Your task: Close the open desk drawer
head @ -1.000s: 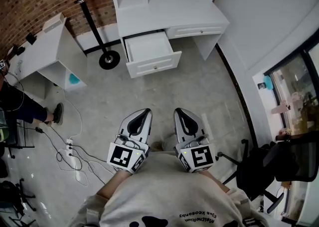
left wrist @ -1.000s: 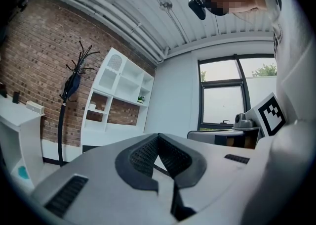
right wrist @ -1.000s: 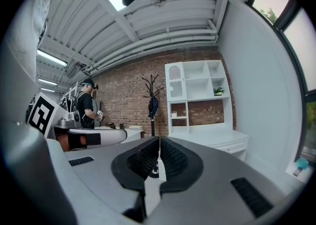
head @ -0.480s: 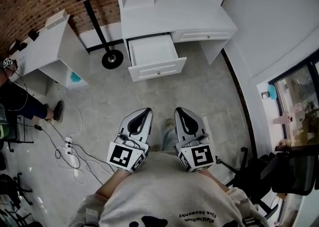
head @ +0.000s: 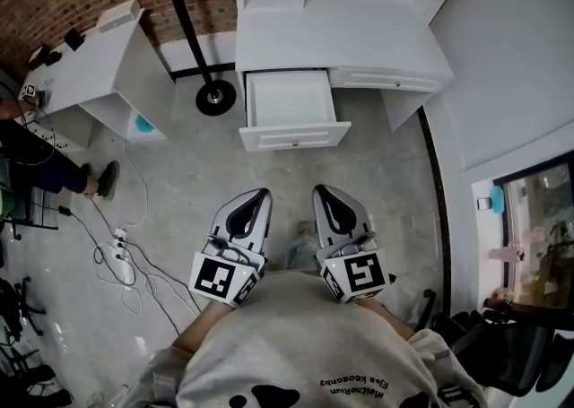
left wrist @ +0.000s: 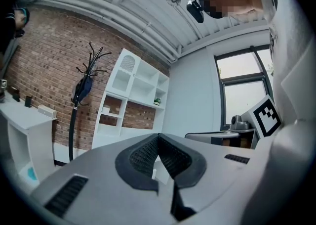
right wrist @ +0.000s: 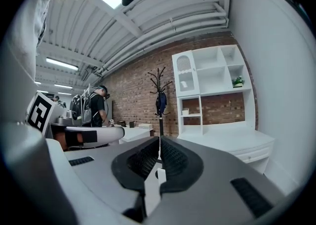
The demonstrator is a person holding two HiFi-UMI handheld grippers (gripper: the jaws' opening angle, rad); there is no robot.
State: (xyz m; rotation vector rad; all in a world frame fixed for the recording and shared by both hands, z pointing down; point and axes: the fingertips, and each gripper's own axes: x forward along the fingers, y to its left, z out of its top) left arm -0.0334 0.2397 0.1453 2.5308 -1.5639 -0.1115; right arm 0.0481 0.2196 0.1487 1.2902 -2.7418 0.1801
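Drawer point(head: 289, 103) of the white desk point(head: 359, 34) stands pulled well out, bare inside as far as the head view shows. It lies well ahead of both tongs and roughly centred between the lines they point along. Ahead and to the left of the left tongs, a black coat stand point(head: 215, 97) rests its round base on the floor point(head: 197, 173) near the drawer's left corner, clear of the sliding path. The left tongs point(head: 258, 198) have their pads brought together with nothing between them. They are held close in front of the person's body and aimed at the drawer, which suits a task that needs a shove rather than a grip. The drawer front point(head: 314, 135), with its small knob point(head: 294, 142), faces the tongs squarely, so a straight forward push would likely slide it home. The right tongs point(head: 325, 196) sit just beside the left, likewise closed on nothing and aimed the same way, probably so either tip can meet the panel. Ahead and right of them, a second drawer point(head: 384, 80) lies flush in the desk. The push is not yet made, and both tips are well apart from the panel.
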